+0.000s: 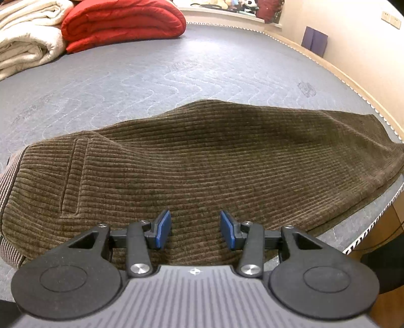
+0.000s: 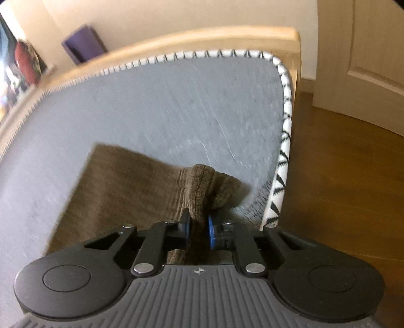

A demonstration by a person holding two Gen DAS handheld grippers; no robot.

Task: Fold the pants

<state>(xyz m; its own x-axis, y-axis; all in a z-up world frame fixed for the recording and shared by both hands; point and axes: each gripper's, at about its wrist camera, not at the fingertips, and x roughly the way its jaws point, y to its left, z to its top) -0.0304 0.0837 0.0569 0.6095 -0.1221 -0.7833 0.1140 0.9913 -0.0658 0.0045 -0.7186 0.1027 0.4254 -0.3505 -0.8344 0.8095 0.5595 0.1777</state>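
Note:
Brown corduroy pants point(image 1: 202, 161) lie across the grey mattress point(image 1: 176, 70), waistband at the left, a back pocket showing. My left gripper point(image 1: 195, 228) hovers just over the near edge of the cloth, its blue pads point(image 1: 162, 228) apart with nothing pinched between them. In the right wrist view the leg end of the pants point(image 2: 121, 184) lies near the mattress corner. My right gripper point(image 2: 198, 227) is shut on a bunched fold of that cloth, which stands up in a ridge between the pads.
A red quilt point(image 1: 121, 22) and a cream blanket point(image 1: 27, 37) are stacked at the mattress's far left. The wooden bed frame point(image 2: 176, 40) runs along the far edge. Wood floor point(image 2: 341, 176) and a door point(image 2: 358, 50) lie to the right of the mattress corner.

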